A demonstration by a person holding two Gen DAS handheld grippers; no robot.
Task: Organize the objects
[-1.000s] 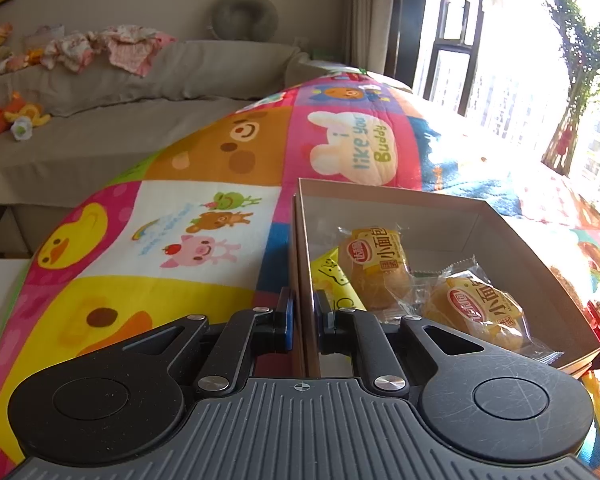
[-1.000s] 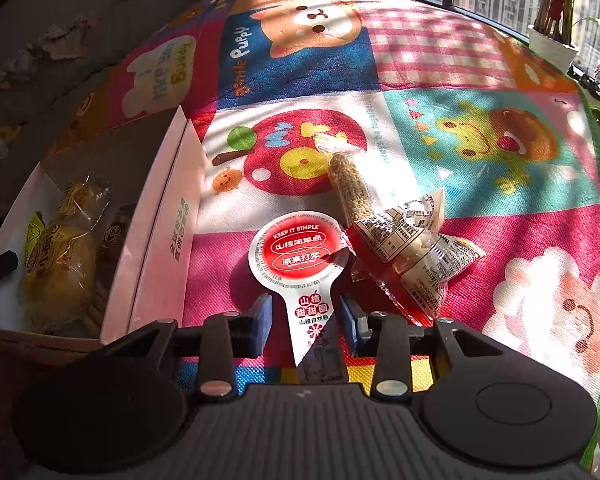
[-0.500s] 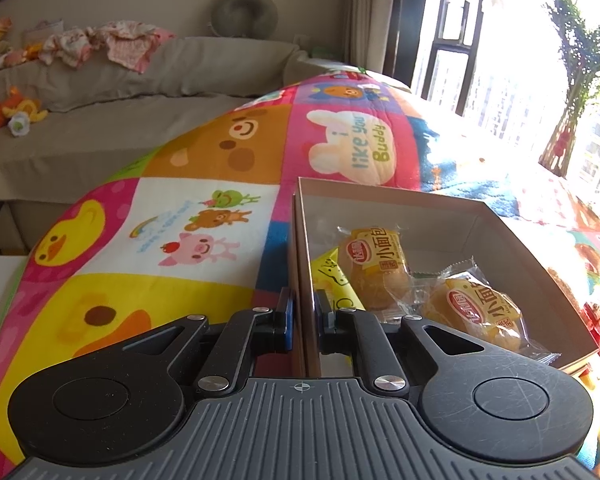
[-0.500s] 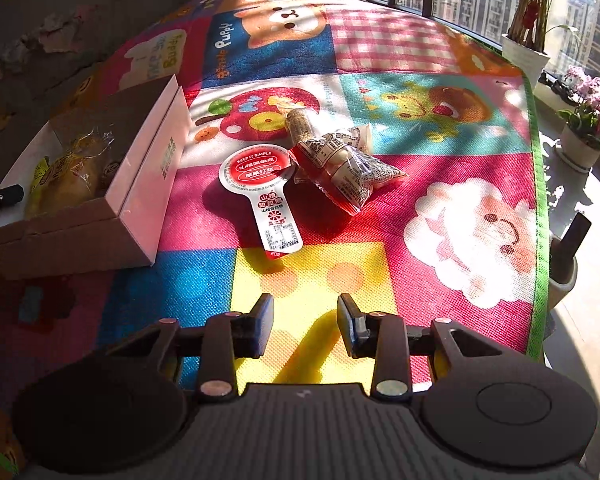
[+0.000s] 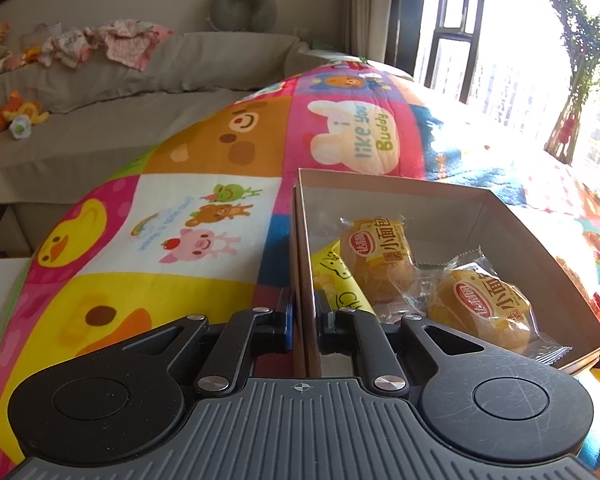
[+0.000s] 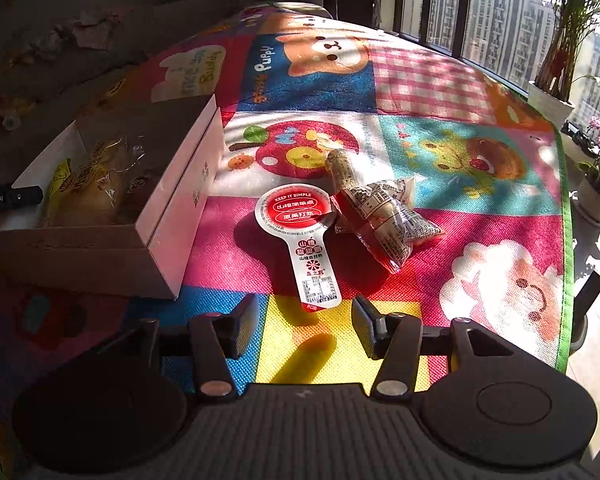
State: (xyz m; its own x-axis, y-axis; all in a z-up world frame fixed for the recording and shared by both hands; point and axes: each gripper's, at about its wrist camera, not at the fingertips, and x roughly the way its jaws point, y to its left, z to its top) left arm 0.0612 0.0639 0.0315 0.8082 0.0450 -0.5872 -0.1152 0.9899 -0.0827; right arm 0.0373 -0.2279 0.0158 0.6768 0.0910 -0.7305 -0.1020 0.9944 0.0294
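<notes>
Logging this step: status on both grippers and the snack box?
Left gripper shut on box wall. Right gripper open, empty, short of the lollipop-shaped packet. Two more snack packs beyond it; nothing blocking.

Two low, close claw-mounted views, both facing the box (image 5: 400,196) (image 6: 180,184).

A home living room, it seems. A grey sofa (image 5: 148,80) strewn with baby clothes (image 5: 100,44) and a cartoon play mat (image 6: 420,128) sit beside sunlit windows (image 6: 492,20). Potted plants (image 6: 560,60) stand there.
</notes>
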